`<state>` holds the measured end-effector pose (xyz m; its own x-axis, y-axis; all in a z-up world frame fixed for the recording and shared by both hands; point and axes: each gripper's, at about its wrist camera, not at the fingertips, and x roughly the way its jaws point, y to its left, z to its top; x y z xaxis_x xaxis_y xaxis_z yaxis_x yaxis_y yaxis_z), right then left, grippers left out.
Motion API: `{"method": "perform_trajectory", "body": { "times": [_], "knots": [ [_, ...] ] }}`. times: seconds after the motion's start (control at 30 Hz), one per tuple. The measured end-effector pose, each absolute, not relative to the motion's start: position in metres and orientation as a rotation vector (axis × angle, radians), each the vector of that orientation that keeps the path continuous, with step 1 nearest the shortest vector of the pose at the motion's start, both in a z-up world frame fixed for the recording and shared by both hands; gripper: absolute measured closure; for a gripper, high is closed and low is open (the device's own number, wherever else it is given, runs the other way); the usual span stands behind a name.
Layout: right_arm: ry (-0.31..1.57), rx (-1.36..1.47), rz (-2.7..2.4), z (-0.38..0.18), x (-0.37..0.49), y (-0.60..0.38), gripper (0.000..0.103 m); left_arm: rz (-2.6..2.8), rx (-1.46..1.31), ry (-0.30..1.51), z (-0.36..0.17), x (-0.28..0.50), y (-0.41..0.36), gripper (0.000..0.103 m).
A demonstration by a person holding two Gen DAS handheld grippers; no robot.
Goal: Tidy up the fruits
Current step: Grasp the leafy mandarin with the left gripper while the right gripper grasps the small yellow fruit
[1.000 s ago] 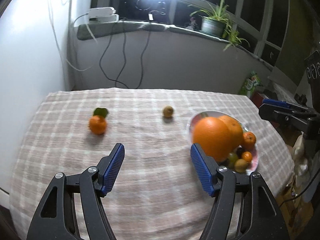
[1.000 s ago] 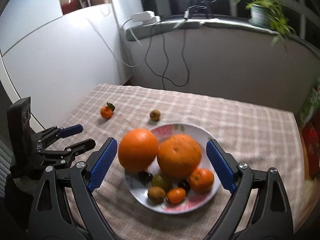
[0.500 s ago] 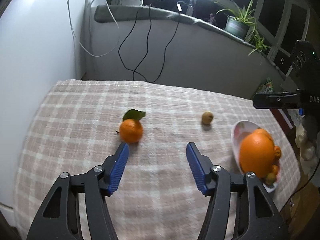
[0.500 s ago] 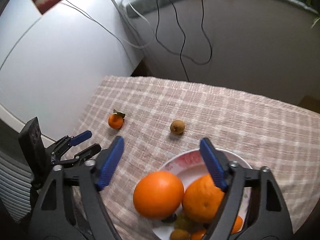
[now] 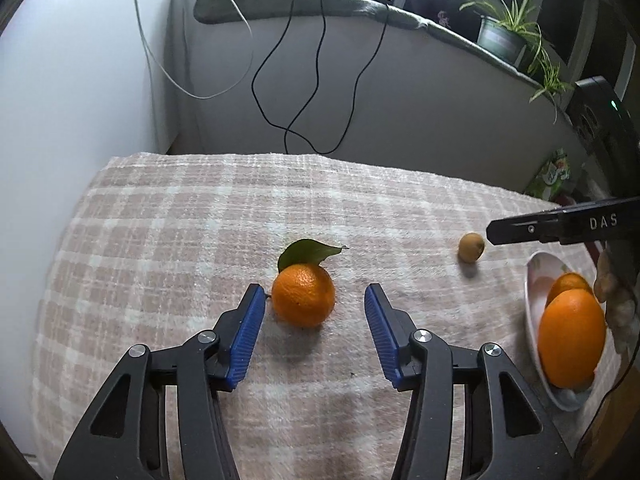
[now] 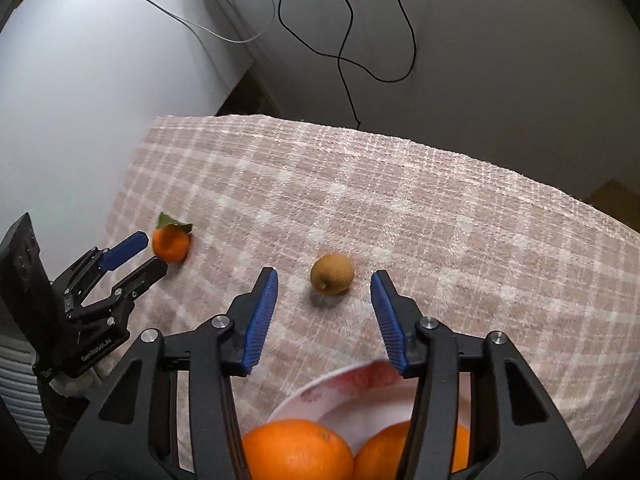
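A small orange with a green leaf lies on the checked cloth, just ahead of and between the tips of my open left gripper; it also shows in the right wrist view. A small brown fruit lies just ahead of my open right gripper; it also shows in the left wrist view. A white plate holds two large oranges; the plate also shows in the left wrist view. Neither gripper touches a fruit.
The checked cloth covers the table, which stands against a white wall at the left and a grey ledge with hanging cables behind. A potted plant stands on the ledge. The table edge drops off at right.
Both grippers moved forward and down. The left now has the leafed orange between its tips; the right passed over the plate to the brown fruit. Both stayed open.
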<state>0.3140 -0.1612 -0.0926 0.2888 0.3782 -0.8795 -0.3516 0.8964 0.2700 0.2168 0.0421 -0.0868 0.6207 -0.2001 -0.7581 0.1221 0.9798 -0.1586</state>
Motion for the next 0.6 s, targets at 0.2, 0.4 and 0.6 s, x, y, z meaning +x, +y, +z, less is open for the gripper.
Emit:
{"method": "perform_trajectory", "body": {
  "times": [0.2, 0.4, 0.6],
  "knots": [
    [1.220, -0.016, 0.468, -0.105, 0.323, -0.150, 0.055, -0.185, -0.088, 0.901, -0.096, 0.226, 0.040, 0.053],
    [1.239, -0.030, 0.460, -0.108, 0.328, -0.147, 0.060, -0.181, -0.077, 0.903, -0.102, 0.233, 0.038, 0.058],
    [1.274, -0.060, 0.465, -0.114, 0.331, -0.142, 0.062, -0.173, -0.076, 0.906, -0.104, 0.239, 0.041, 0.067]
  ]
}}
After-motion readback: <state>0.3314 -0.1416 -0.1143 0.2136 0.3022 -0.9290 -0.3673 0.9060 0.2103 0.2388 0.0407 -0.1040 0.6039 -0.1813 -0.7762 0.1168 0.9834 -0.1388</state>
